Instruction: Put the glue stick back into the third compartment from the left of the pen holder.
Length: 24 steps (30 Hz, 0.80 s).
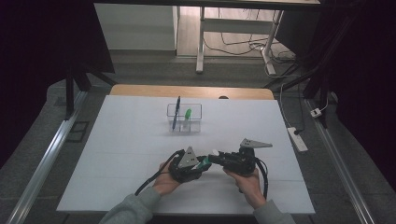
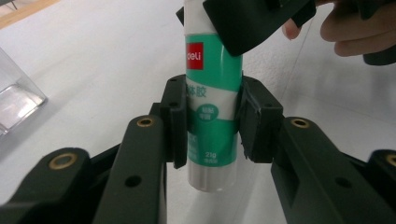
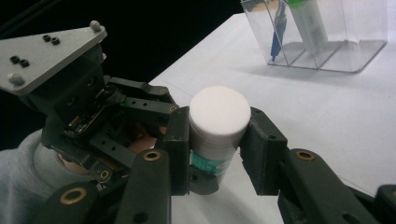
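One glue stick (image 2: 212, 107) is up off the white surface (image 1: 140, 140), between two claws. The left claw (image 2: 212, 123) squeezes its green body. The right claw (image 3: 218, 140) pinches its white cap (image 3: 218, 111). One clear box (image 1: 184, 117) stands farther back, with one blue pen (image 1: 176, 112) inside.

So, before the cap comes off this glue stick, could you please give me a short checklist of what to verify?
1. Left gripper clamped on the glue stick body: ok, pads press both sides.
2. Right gripper around the white cap: ok, a jaw sits either side.
3. Right pads gripping the cap firmly: cannot tell.
4. Both grippers aligned end to end along the stick: ok, seen from above.
5. Clear organiser away from the hands: ok, it stands farther back on the table.
6. Stick lifted off the table: ok, by the left gripper view.
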Available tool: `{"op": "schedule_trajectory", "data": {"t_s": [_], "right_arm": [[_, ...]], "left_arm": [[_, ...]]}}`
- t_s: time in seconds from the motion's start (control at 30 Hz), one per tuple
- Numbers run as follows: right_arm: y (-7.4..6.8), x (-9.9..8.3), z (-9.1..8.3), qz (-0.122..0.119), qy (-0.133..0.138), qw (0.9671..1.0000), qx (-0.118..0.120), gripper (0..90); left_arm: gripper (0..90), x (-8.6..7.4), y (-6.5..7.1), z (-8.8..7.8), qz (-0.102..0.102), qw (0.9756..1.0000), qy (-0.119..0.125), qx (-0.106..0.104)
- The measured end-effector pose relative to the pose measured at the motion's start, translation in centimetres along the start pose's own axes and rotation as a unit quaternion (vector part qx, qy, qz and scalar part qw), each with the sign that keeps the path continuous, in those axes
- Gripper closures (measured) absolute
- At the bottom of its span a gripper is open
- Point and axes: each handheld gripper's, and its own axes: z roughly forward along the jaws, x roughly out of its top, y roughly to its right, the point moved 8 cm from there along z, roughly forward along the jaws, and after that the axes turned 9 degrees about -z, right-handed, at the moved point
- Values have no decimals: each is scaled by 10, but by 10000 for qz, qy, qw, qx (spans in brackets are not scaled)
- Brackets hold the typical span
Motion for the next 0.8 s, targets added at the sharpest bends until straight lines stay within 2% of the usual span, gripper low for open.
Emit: {"op": "schedule_trajectory", "data": {"t_s": [0.17, 0.4, 0.57, 0.8], "right_arm": [[-3, 4, -2, -153, 106, 9998, 0, 648], [-1, 6, -6, -293, 179, 9993, -150, 648], [4, 9, -12, -287, 286, 9988, -289, 649], [6, 13, -16, -317, 343, 9983, -352, 649]], "left_arm": [[590, 2, -4, -3, -166, 9998, 42, -32], [479, 0, -9, -6, -385, 9992, -87, -79], [447, 0, -12, -12, -426, 9990, -123, -86], [408, -5, -20, -26, -454, 9988, -203, 27]]}}
